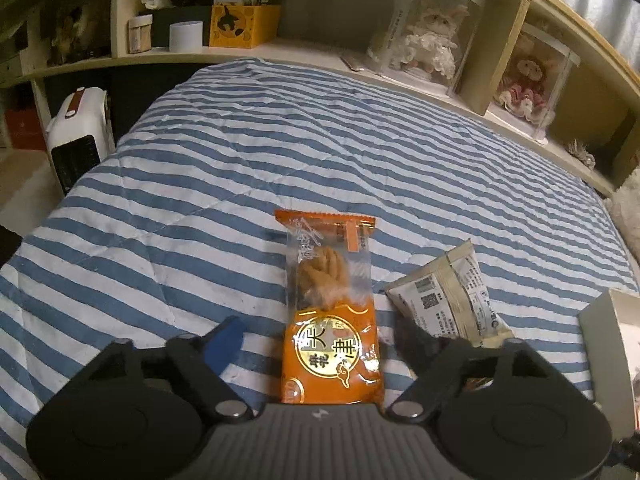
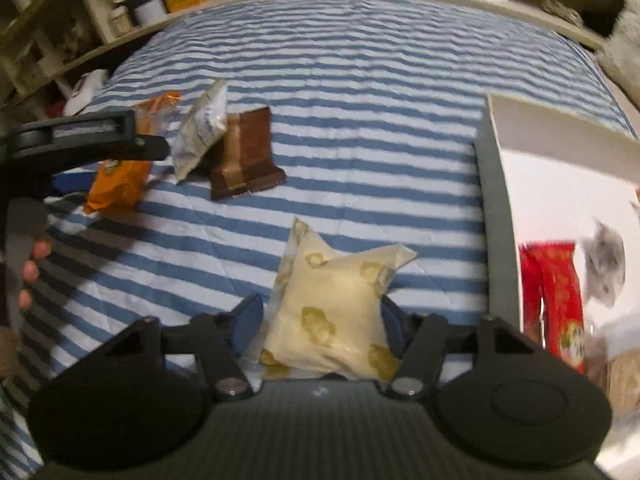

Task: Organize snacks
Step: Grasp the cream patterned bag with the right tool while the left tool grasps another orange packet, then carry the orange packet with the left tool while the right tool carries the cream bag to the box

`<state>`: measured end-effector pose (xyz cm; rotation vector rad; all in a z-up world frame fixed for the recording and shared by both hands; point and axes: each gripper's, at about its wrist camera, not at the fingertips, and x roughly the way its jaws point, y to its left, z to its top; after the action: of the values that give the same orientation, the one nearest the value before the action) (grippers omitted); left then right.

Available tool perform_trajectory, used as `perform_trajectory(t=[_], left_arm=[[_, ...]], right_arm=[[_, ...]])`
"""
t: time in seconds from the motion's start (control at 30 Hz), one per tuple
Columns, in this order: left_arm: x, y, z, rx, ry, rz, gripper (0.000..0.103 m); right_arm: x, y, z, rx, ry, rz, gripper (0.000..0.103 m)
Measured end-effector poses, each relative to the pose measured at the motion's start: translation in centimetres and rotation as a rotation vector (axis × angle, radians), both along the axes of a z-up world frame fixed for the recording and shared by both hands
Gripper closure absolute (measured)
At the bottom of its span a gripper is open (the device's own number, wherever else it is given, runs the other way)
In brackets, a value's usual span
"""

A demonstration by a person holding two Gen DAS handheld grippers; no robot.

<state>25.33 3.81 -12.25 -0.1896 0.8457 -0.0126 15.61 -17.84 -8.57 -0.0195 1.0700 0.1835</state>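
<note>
An orange snack packet (image 1: 332, 312) lies on the striped bed between the fingers of my left gripper (image 1: 320, 340), which is open around it, jaws wide and apart from its sides. A beige packet (image 1: 448, 300) lies just to its right. My right gripper (image 2: 320, 320) is shut on a cream-yellow packet (image 2: 332, 312) and holds it over the bed. The right wrist view also shows the orange packet (image 2: 120, 176), the beige packet (image 2: 202, 132), a brown packet (image 2: 248, 156) and the left gripper body (image 2: 80, 136). A white box (image 2: 560, 184) at right holds a red packet (image 2: 556, 300).
The blue-and-white striped bedspread (image 1: 280, 152) fills both views. Shelves with boxes and cased dolls (image 1: 432, 36) run along the far side. A white heater (image 1: 80, 132) stands at the left of the bed. The white box edge (image 1: 608, 344) shows at right.
</note>
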Motion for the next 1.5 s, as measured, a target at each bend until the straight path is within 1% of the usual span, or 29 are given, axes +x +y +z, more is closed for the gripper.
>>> perform_trajectory(t=[0.1,0.17,0.23,0.4,0.6,0.93,1.1,1.2,1.33,1.43,1.5], left_arm=[[0.0,-0.1,0.1,0.005,0.0,-0.01,0.039],[0.0,-0.1,0.3,-0.002,-0.001,-0.018,0.052],[0.0,0.1,0.5,-0.028,-0.001,-0.022,0.058],[-0.6,0.4,1.5,-0.053,-0.015,-0.007,0.059],[-2.0,0.4,3.8,-0.062,-0.065,0.003,0.059],[-4.7,-0.3,7.6,-0.091,-0.153,0.002,0.06],[-6.2,-2.0,9.5,-0.104,-0.191,-0.046,0.06],[-7.0,-3.7,10.5,-0.114,-0.214,-0.095,0.06],[-7.4,-6.8,11.3,-0.136,-0.224,-0.166,0.06],[-7.6,-9.7,11.6,-0.134,-0.226,-0.218,0.06],[-7.6,-11.6,11.7,-0.149,-0.226,-0.254,0.06]], right_arm=[[0.3,-0.9,0.6,0.03,-0.012,0.003,0.05],[0.4,-1.4,1.1,0.058,-0.019,0.006,0.053],[0.4,-1.6,1.8,0.075,-0.036,0.016,0.053],[-0.5,-2.6,4.2,0.099,-0.099,0.043,0.053],[-0.9,-4.2,6.5,0.135,-0.153,0.045,0.053],[-1.6,-9.0,11.0,0.185,-0.259,-0.023,0.053],[-2.0,-11.4,12.1,0.196,-0.294,-0.057,0.053],[-2.2,-12.8,12.6,0.196,-0.31,-0.078,0.053],[-2.2,-14.7,13.1,0.188,-0.322,-0.117,0.053],[-2.4,-16.2,13.1,0.187,-0.328,-0.155,0.053],[-2.4,-17.3,13.0,0.184,-0.328,-0.179,0.053]])
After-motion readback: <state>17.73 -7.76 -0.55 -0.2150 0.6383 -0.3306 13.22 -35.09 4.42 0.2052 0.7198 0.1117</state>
